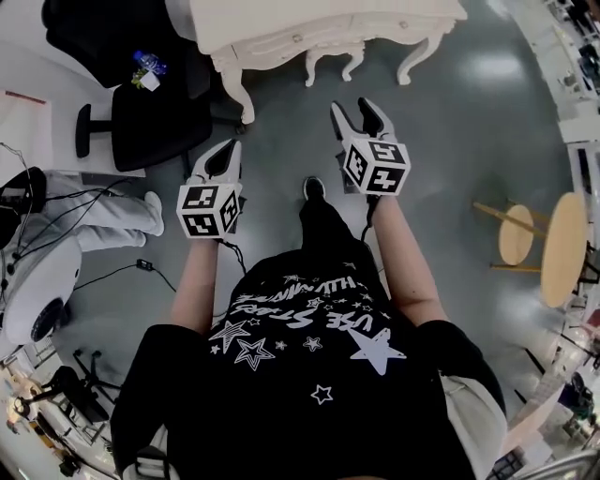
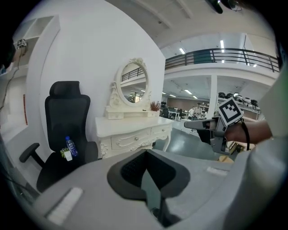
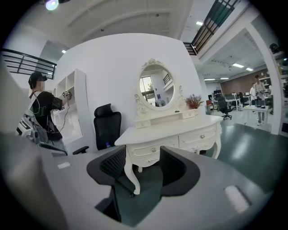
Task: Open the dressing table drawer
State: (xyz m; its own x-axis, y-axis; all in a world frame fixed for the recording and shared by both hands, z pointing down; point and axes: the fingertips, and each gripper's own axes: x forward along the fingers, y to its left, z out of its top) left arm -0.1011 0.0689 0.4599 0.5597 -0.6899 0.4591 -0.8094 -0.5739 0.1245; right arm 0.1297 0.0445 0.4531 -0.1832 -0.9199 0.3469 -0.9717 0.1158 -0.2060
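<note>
Grey polished floor (image 1: 281, 131) fills a bright open studio, seen from above over the person's shoulders. At the upper left of the head view stands a black office chair (image 1: 150, 122) with a small water bottle (image 1: 148, 63) on its seat.

Left of centre, the left tongs (image 1: 232, 148) are pressed together with nothing between them, pointing toward the top of the frame.

At the top centre is the white dressing table (image 1: 319, 23), well apart from both tongs. The right gripper view shows it face on, with an oval mirror (image 3: 156, 86) above the worktop (image 3: 171, 126) and two drawers (image 3: 155, 149) side by side, each with a small knob; both look fully shut.

Right of centre, the right tongs (image 1: 354, 108) are spread wide and empty, reaching a little further ahead than the left pair. At the far right edge are two round wooden stools (image 1: 567, 248).

Judging by this, the task is at the approach step and no drawer has been touched. The next move calls for walking closer, bringing the spread right tongs level with one knob, closing on it and pulling straight back.
</note>
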